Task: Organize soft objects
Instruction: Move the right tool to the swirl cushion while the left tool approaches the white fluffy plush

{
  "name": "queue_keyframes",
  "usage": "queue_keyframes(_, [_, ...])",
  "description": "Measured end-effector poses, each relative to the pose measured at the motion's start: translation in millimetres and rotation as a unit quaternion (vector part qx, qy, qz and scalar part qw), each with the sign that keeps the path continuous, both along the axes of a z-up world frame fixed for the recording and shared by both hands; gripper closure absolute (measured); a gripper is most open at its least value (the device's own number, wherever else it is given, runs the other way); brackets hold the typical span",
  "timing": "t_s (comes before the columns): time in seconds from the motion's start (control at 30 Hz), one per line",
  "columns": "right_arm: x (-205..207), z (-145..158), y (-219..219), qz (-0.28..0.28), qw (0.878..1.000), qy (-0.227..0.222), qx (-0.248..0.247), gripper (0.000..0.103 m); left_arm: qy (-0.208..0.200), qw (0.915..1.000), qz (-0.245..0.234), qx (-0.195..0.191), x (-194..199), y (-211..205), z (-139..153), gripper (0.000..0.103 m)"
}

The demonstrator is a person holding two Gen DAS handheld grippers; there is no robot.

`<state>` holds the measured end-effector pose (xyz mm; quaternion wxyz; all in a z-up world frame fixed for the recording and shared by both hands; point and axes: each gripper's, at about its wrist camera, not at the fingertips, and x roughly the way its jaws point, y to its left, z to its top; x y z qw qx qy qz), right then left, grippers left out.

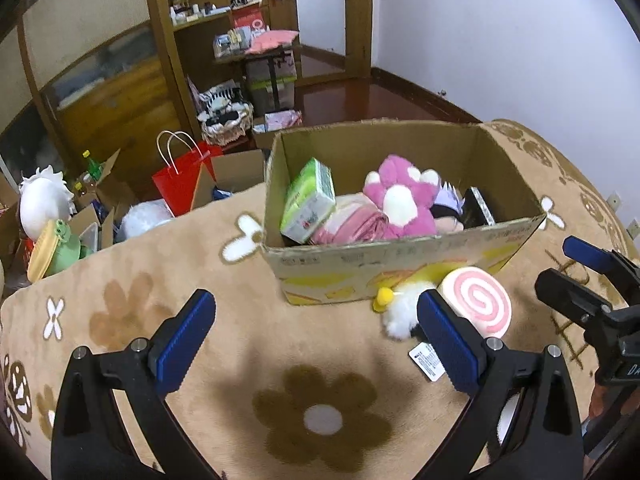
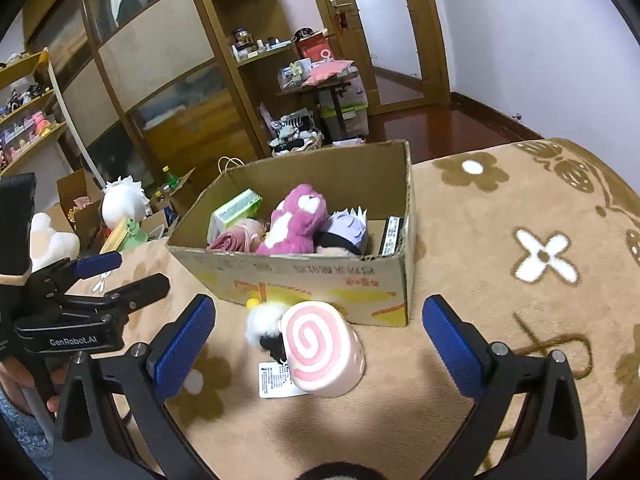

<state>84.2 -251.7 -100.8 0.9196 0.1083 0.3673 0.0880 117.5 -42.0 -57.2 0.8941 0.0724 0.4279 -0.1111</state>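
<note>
Pink-white swirl roll plush [image 2: 320, 350] on its side, white tag beside it, on blanket just before cardboard box [image 2: 296, 280]. Inside box: magenta plush [image 2: 296, 220], green tissue pack [image 2: 236, 210], pink cloth [image 1: 352, 220], lavender-haired doll [image 2: 346, 228].

One cardboard box [image 2: 320, 280] holds one tissue pack [image 2: 234, 212] and two plush toys. One swirl plush [image 2: 320, 350] lies outside it.

surface: floral blanket [image 2: 500, 208] | on it: cardboard box [image 2: 320, 280], swirl plush [image 2: 316, 344]
</note>
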Motion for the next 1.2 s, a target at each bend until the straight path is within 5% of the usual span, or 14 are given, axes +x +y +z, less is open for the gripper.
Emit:
queue_keyframes(0.5, [12.1, -41.3, 5.2, 0.004, 0.999, 0.043, -0.005, 0.000, 0.039, 0.9990, -0.003, -0.021, 19.5, -13.0, -29.8, 0.003])
queue_keyframes(0.8, [15.3, -54.5, 7.4, 0.008, 0.998, 0.065, -0.007, 0.006, 0.060, 0.9975, -0.019, -0.032, 33.1, -19.5, -38.2, 0.003])
queue_keyframes(0.87, [17.0, -56.9, 9.0, 0.011, 0.997, 0.072, -0.007, 0.015, 0.071, 0.9964, -0.025, -0.038, 37.2, -19.3, -41.5, 0.003])
queue_keyframes(1.2, [23.8, -65.7, 18.1, 0.027, 0.996, 0.088, -0.019, 0.016, 0.096, 0.9941, -0.036, -0.037, 47.2, -25.0, -57.6, 0.003])
